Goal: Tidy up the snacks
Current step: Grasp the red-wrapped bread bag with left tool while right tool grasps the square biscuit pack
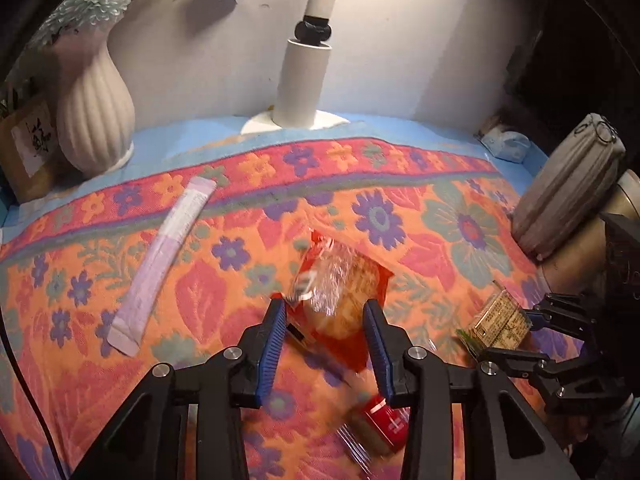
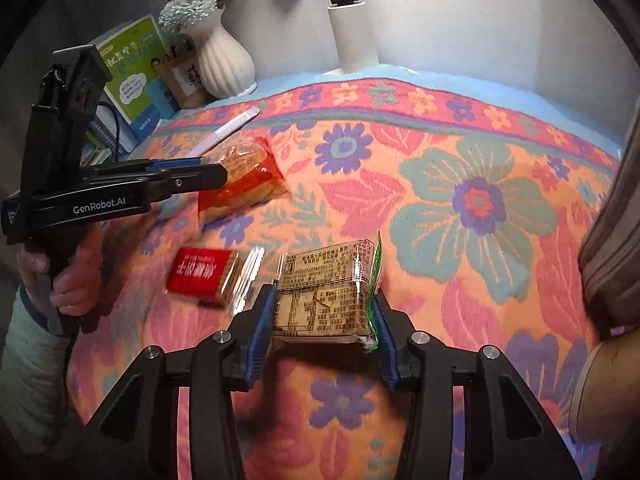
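My left gripper (image 1: 326,312) is shut on an orange-red wrapped cake snack (image 1: 340,292) and holds it above the floral cloth; it also shows in the right wrist view (image 2: 248,172). My right gripper (image 2: 324,300) is shut on a brown printed snack pack with a green edge (image 2: 324,292), seen in the left wrist view (image 1: 496,324) at the right. A red-labelled snack pack (image 2: 204,272) lies on the cloth between the two grippers, blurred in the left wrist view (image 1: 380,424). A long pale purple sachet (image 1: 168,256) lies on the cloth at the left.
A white ribbed vase (image 1: 96,108) with flowers and a small framed card (image 1: 30,144) stand at the back left. A white lamp post (image 1: 300,80) stands at the back centre. A grey pouch (image 1: 568,188) leans at the right. Books (image 2: 136,76) stand far left.
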{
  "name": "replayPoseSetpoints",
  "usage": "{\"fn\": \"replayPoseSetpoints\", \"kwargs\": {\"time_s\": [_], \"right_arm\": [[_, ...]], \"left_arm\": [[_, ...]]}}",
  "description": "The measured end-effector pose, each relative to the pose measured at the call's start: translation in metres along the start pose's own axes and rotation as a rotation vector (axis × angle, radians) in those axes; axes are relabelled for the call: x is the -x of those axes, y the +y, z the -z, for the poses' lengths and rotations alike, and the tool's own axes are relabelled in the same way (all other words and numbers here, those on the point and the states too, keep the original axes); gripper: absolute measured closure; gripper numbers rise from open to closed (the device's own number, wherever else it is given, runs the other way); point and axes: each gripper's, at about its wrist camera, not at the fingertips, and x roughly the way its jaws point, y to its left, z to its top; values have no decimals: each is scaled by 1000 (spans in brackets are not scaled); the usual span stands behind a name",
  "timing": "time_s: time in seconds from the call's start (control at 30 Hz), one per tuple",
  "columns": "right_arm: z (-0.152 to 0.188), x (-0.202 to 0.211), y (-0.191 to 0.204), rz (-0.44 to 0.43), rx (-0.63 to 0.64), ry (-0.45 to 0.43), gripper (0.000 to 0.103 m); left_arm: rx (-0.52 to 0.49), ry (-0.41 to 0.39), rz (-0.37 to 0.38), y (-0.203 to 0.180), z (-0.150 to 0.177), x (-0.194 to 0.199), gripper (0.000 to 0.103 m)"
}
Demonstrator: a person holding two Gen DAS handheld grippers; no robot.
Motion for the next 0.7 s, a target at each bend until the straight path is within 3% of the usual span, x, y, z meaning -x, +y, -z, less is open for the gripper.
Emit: {"fn": "replayPoseSetpoints", "kwargs": {"time_s": [0.07, 0.17, 0.2, 0.27, 0.37, 0.4, 0.5, 0.7], "right_arm": [[10, 9, -1, -12, -9, 10, 57], [25, 18, 2, -15, 6, 28, 52], [31, 21, 4, -10, 21, 30, 51], [37, 25, 8, 16, 61, 27, 51], [40, 27, 6, 65, 80, 22, 38], [41, 29, 5, 69, 75, 14, 34], [41, 29, -2, 49, 64, 4, 34], [37, 27, -1, 46, 52, -3, 32]], "left_arm": [[-43, 2, -10, -10, 4, 2, 47], [-120, -65, -164, -23, 2, 1, 15], [-142, -76, -195, -26, -1, -2, 14], [-185, -63, -199, -30, -7, -11, 14], [-240, -26, -200, -36, -12, -29, 18], [-252, -9, -195, -38, -11, -35, 32], [-270, -19, -211, -40, -6, -38, 51], [-213, -78, -235, -34, -5, -19, 54]]}}
